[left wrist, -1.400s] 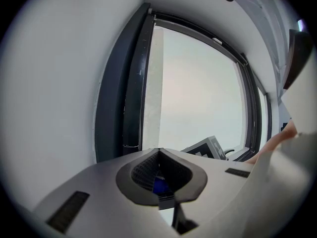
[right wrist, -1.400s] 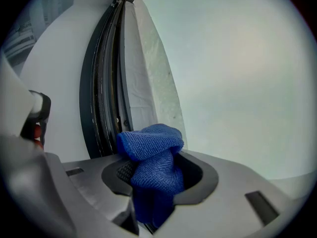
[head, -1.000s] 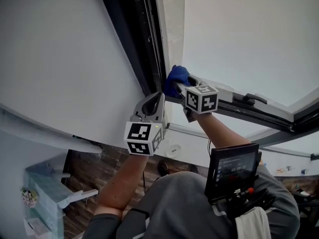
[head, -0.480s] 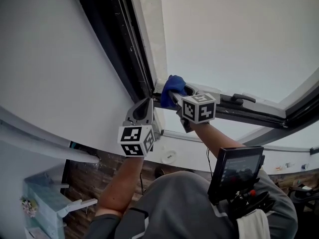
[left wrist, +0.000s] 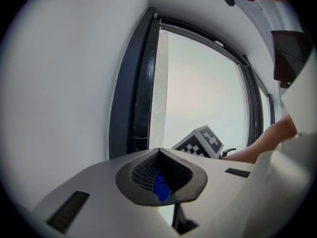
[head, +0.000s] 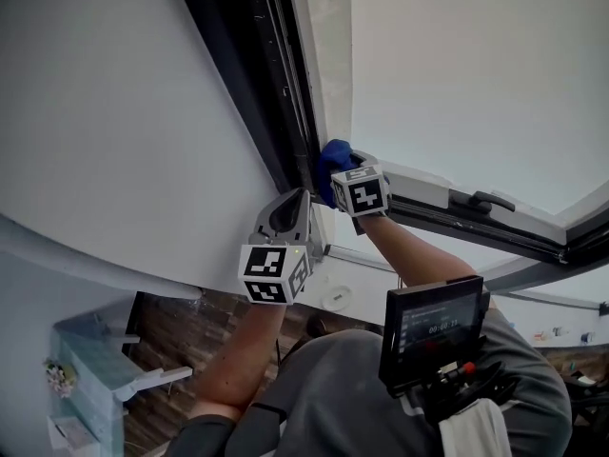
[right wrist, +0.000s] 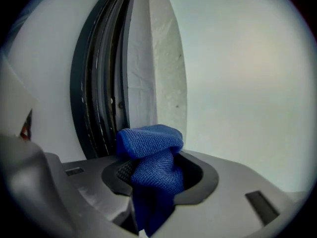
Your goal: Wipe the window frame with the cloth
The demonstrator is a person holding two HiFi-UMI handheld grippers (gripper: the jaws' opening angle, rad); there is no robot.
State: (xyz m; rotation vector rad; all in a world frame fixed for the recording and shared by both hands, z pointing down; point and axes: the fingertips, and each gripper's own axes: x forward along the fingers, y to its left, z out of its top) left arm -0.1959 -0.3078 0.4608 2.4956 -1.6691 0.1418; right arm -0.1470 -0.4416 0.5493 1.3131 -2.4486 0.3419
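A: As you go left to right, what's first?
B: White wall [head: 105, 112]. Then the left gripper [head: 297, 198], just below the frame, not touching it. Jaws together at the tips. A blue sliver shows in the gap behind them; can't tell if it's nipped or just seen through.
A: Frame?
B: Dark frame [head: 276, 74] running up, pale strip beside it, pane [head: 476, 65] to the right.
A: Cloth?
B: Blue cloth [right wrist: 151, 157], bunched, against the frame's lower corner. The right gripper [head: 350, 165] has its jaws clamped on it, with a fold sticking out past the tips and a tail hanging below.
A: Further right?
B: Black handle [head: 481, 201] on the lower bar, and a screen [head: 430, 327] at the person's chest.
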